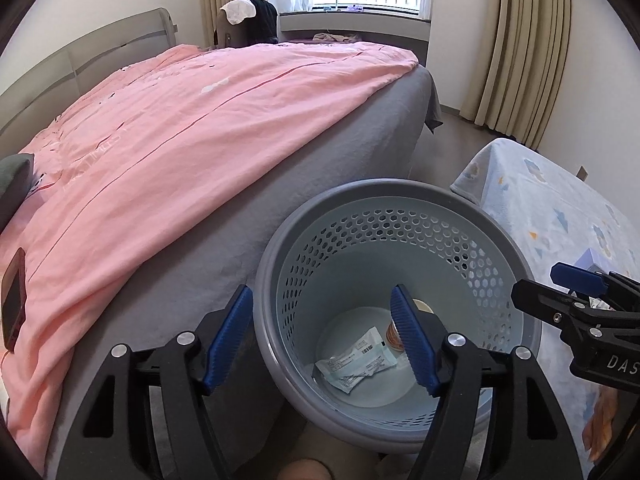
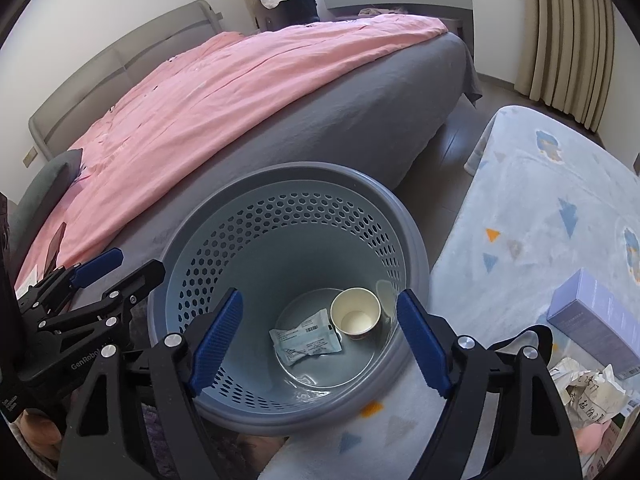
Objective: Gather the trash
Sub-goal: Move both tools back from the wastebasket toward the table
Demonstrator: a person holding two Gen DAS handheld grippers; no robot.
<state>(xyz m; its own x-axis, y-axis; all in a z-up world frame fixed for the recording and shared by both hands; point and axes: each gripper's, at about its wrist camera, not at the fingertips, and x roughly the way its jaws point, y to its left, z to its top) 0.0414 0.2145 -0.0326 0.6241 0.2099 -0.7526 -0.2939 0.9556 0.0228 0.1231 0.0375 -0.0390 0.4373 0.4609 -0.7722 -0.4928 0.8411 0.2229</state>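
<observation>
Both pairs of blue ribbed fingers are spread wide with nothing between them. The left gripper point(image 1: 324, 340) sits at the bottom of its view, straddling the near rim of the round grey-blue plastic wastebasket with honeycomb holes point(image 1: 400, 196). The right gripper point(image 2: 318, 340) sits low in its own view, opened over the same basket's mouth.

On the basket floor, at lower centre of the right view, lie a flat white printed sachet point(image 2: 306, 342) and, touching it, an upright white paper cup with a patterned outside point(image 2: 355, 318). I'd judge two drops are done and the hands are free for the next pickup.

More trash waits at the lower right edge of the right view: a crumpled printed paper wad point(image 2: 592, 396) and, just above it, a lilac rectangular carton point(image 2: 596, 316), both on the pale blue patterned blanket point(image 2: 540, 208). The next move probably calls for swinging the right gripper toward the wad and closing gently on it, since crushed paper gives.
</observation>
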